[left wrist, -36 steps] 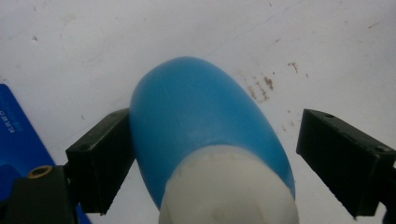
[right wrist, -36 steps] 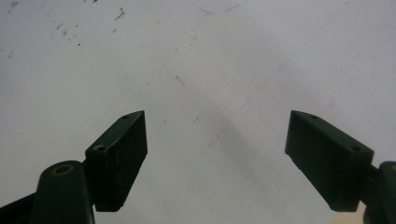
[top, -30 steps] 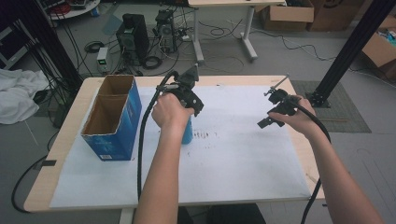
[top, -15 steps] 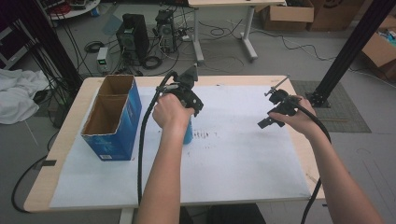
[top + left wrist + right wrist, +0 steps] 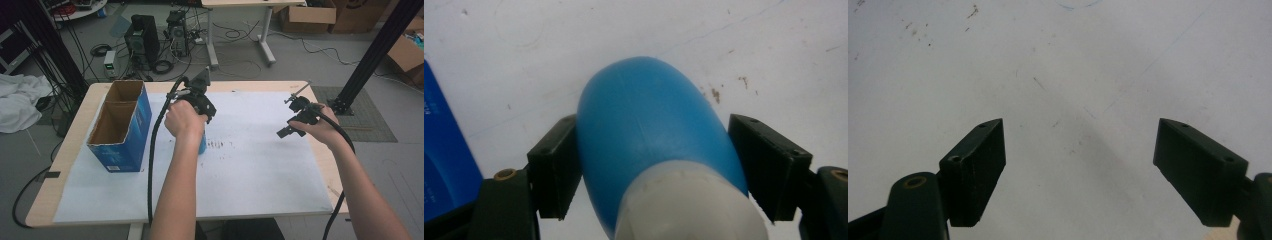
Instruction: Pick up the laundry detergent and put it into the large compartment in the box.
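The left gripper (image 5: 659, 165), jaws just closing, clamps the blue bottle (image 5: 649, 130) at its belly; smooth, rounded plastic, probably light and slippery.

The high view looks forward and down from above the person's side of the worktop (image 5: 260, 170), far enough back to take in its whole white sheet plus the floor beyond at the top of the frame.

The left gripper view looks steeply down along its own fingers (image 5: 555, 170), very near the sheet, with a blue bottle (image 5: 649, 130) at centre frame; that bottle (image 5: 202, 145) also appears left of centre in the high view.

The right gripper view faces down just as close, its fingers (image 5: 975, 167) at the lower corners over bare sheet that the high view shows right of centre.
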A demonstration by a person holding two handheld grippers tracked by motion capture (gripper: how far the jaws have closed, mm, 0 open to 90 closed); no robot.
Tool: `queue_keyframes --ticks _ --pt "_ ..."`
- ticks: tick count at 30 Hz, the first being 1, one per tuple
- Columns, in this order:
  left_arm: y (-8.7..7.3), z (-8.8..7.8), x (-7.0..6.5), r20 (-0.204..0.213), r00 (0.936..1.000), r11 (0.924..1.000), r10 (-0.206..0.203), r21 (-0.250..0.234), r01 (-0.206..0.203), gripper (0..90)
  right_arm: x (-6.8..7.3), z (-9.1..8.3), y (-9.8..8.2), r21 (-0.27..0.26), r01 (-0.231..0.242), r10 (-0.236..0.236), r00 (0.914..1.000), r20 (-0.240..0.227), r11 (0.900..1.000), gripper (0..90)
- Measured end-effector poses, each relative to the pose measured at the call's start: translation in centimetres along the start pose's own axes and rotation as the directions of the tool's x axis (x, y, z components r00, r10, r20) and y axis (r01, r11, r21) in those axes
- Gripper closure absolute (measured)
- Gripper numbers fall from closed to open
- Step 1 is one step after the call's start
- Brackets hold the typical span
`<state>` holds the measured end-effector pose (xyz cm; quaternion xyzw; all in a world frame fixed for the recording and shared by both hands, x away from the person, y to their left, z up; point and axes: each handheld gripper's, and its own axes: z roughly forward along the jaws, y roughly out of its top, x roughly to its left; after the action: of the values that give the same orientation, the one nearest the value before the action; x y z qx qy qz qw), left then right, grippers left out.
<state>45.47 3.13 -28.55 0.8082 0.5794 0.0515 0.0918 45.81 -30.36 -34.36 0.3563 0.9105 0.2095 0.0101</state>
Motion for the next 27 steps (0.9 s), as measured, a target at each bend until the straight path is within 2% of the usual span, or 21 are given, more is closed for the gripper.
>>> queue_keyframes --ticks 10,15,20,26,27 --pt "0.23 -0.04 0.00 -0.009 0.9996 0.9994 -0.026 0.022 0.026 30.7 0.00 0.14 0.00 -0.002 -0.008 0.008 1.0000 -0.003 1.000 20.8" --pt "0.28 -0.18 0.07 -0.021 0.9997 0.9990 -0.015 0.043 0.016 32.0 -0.07 0.20 -0.11 -0.001 -0.005 0.005 1.0000 -0.004 1.000 21.0" --pt "0.33 -0.27 0.12 -0.020 0.9994 0.9988 0.029 0.040 -0.028 33.9 -0.07 0.14 -0.15 0.000 -0.011 0.011 0.9999 -0.002 1.000 21.4" --pt "0.27 -0.40 0.34 -0.018 0.9981 0.9977 0.059 0.035 -0.058 35.6 -0.05 0.11 -0.04 -0.001 -0.012 0.012 0.9999 0.000 1.000 21.9" --pt "0.22 -0.48 0.42 -0.023 0.9967 0.9964 0.077 0.036 -0.077 35.8 -0.03 0.11 0.01 -0.002 -0.012 0.012 0.9999 0.000 1.000 21.9"
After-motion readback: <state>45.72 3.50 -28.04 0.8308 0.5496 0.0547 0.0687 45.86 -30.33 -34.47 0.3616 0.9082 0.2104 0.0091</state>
